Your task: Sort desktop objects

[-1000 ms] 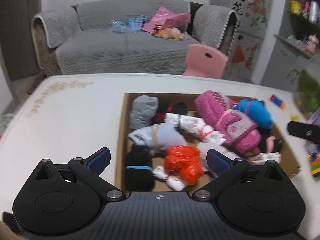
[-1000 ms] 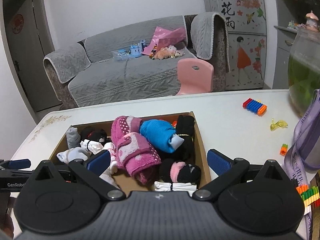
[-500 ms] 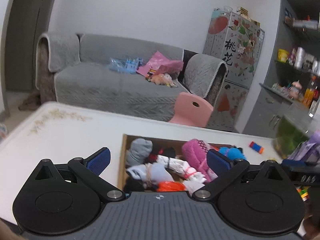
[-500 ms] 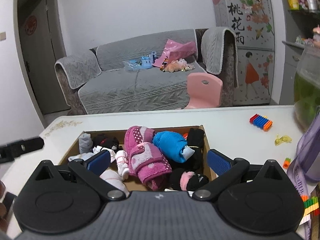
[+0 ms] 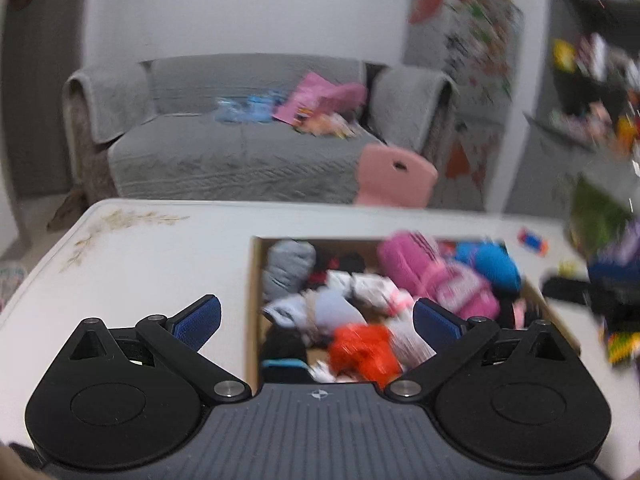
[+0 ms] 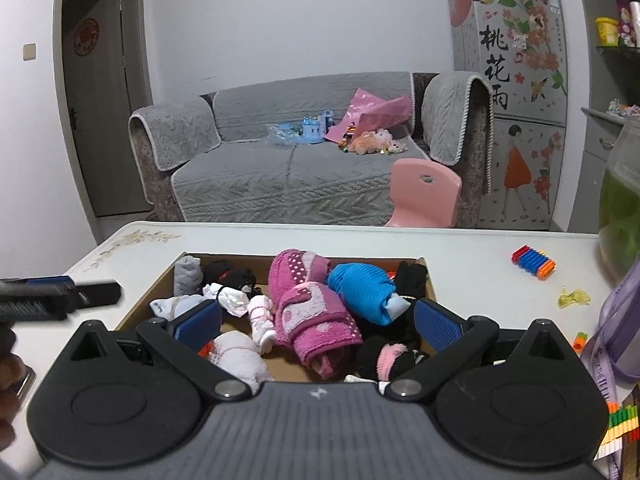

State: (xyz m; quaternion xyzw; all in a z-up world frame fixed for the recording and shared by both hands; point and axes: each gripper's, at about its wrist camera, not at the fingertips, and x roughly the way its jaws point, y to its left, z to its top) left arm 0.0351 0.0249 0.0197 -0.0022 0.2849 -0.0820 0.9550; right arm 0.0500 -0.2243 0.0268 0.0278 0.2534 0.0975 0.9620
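A shallow cardboard box [image 5: 253,280] [image 6: 428,276] on the white table holds several rolled socks and cloths. Among them are a pink towel roll [image 6: 308,312] [image 5: 432,276], a blue roll [image 6: 362,288] [image 5: 494,266], a grey sock [image 5: 288,268] and an orange bundle [image 5: 362,348]. My left gripper [image 5: 316,320] hovers open over the box's near left part, holding nothing; its view is blurred. My right gripper [image 6: 316,320] hangs open above the box's near edge, empty. The left gripper's finger [image 6: 60,292] shows at the left of the right wrist view.
The white table [image 6: 460,252] carries a striped block toy [image 6: 534,262], a small yellow piece [image 6: 574,298], colourful bricks [image 6: 622,420] and a purple bag [image 6: 616,320] at the right. A green jar [image 6: 622,208] stands far right. Behind are a pink chair [image 6: 424,194] and grey sofa [image 6: 288,176].
The left wrist view has tipped back down toward the box after swinging up, and is blurred from motion. The right gripper has risen and pulled back a little. Both stay open.
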